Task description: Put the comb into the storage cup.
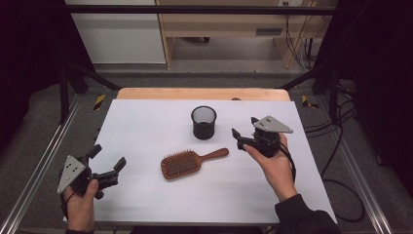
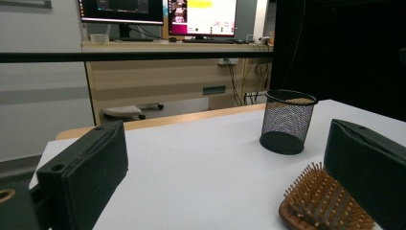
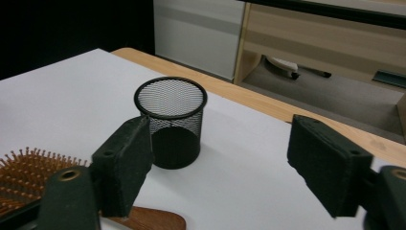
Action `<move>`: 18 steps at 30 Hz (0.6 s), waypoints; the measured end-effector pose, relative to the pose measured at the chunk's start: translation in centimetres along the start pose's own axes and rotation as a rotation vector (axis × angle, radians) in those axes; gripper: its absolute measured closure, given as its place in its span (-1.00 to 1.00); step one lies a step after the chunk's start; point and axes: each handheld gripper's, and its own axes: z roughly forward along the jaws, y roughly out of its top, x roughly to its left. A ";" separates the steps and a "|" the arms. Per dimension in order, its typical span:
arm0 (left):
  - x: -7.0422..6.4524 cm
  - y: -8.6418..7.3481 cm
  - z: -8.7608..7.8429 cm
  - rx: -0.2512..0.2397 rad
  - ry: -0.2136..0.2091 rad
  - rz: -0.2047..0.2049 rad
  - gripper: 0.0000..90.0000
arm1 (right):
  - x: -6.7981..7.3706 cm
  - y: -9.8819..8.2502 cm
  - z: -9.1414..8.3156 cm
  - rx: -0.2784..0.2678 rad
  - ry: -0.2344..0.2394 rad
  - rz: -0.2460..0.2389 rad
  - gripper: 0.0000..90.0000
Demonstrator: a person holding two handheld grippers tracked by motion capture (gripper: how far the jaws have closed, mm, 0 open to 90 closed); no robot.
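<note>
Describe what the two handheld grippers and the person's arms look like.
Both the left gripper and the right gripper are black, each with two blocky jaws faced with dark pads and a grey three-cornered plate on top dotted with small holes. A black cable trails from each. The right arm wears a dark sleeve; the left hand shows no sleeve in frame.

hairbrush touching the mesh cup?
Apart. The high view shows bare white table between the hairbrush and the mesh cup; the left gripper view shows the same gap.
</note>
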 end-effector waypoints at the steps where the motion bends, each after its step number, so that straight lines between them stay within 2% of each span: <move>1: 0.0 0.0 0.0 0.000 0.000 0.000 -0.97 | 0.2 0.3 0.3 0.009 0.009 -0.007 -0.37; 2: 0.0 0.0 0.0 0.002 -0.001 0.003 -0.97 | 0.5 0.6 0.6 0.018 0.018 -0.029 -0.30; 3: 0.0 0.0 0.0 0.002 -0.001 0.003 -0.97 | 0.5 0.6 0.6 0.018 0.018 -0.029 -0.30; 4: 0.0 0.0 0.0 0.001 0.000 0.001 -0.97 | 1.1 1.0 1.2 0.049 0.024 -0.075 -0.10; 6: 0.1 0.0 -0.1 0.001 0.001 0.002 -0.97 | 1.3 1.1 1.5 0.058 0.028 -0.089 -0.04; 7: 0.1 0.0 -0.1 0.002 0.002 0.000 -0.97 | 1.8 1.2 2.1 0.077 0.043 -0.110 0.12; 10: 0.1 0.0 0.0 0.001 0.004 -0.004 -0.97 | 2.5 1.2 2.5 0.094 0.058 -0.151 0.25; 11: 0.1 0.0 0.0 0.003 0.002 0.001 -0.97 | 3.1 0.9 2.9 0.113 0.070 -0.176 0.41; 14: 0.1 0.0 0.0 0.004 0.001 0.001 -0.97 | 3.8 0.2 3.7 0.147 0.097 -0.175 0.62; 18: 0.2 0.0 0.0 0.012 0.005 -0.004 -0.96 | 4.8 -0.8 5.0 0.248 0.135 -0.175 0.77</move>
